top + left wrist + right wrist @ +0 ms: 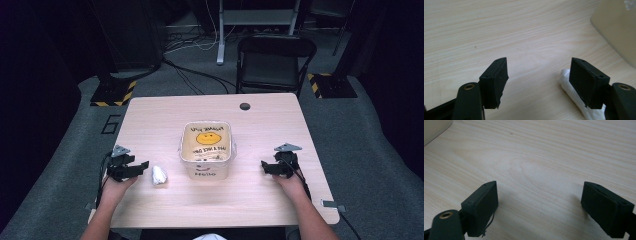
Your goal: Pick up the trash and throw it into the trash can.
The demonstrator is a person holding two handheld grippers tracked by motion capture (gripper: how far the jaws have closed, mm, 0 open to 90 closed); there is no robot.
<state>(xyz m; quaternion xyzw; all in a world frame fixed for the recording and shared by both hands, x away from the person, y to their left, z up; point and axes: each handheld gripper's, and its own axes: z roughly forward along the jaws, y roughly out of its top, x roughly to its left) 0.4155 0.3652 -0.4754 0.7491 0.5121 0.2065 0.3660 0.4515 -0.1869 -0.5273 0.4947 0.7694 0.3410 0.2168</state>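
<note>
The white wad [159,174] is seen lying on the table [150,120] just right of the open, empty left gripper [143,165], beside its right jaw rather than between them, while the open right gripper [263,166] is kept far across the tub [207,145].

A small white wad of paper [159,174] lay on the pale wooden table [260,200], crumpled into a short, lumpy roll with creases along its length. In the high view it rested flat on the near left part of the tabletop, its long side running roughly away from the person, just beside the tips of the left gripper [142,165] and near the left wall of the plastic tub [207,170], apart from it. In the left gripper view the wad [576,96] lay beneath and behind one jaw, partly hidden by it, with bare wood between the two jaws.
</note>
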